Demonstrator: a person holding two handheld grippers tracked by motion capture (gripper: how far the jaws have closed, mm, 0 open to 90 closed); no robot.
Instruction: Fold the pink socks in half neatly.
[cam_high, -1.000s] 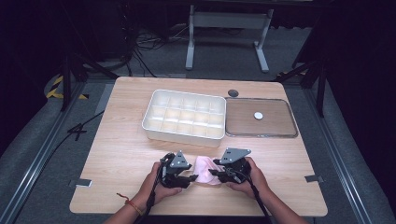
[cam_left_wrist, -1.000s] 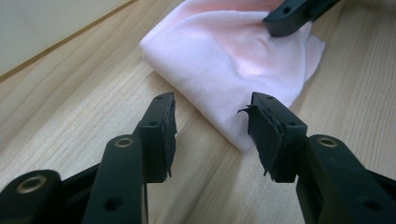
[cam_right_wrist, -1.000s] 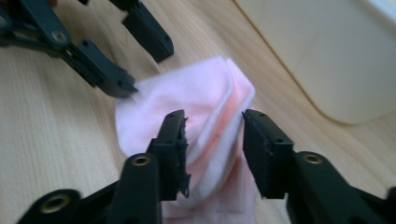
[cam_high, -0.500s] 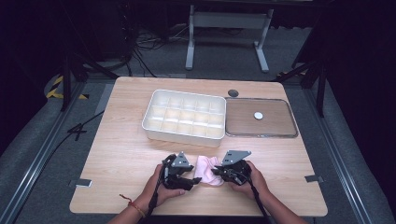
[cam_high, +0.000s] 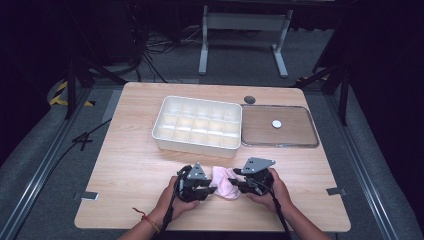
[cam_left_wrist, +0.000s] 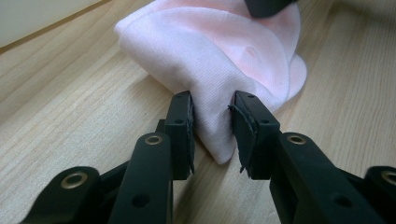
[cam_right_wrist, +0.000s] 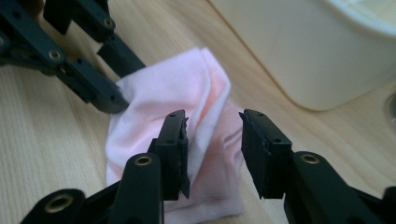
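Pink cloth (cam_high: 225, 181) on light wood table (cam_high: 130, 165), dark room; left gripper (cam_left_wrist: 212, 126) pinching cloth, right gripper (cam_right_wrist: 212, 140) just released.

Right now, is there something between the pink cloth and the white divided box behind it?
Nothing visible does. The pink cloth lies on the table between the left claw and the right claw. Only bare wood separates it from the white divided box, whose compartments look empty.
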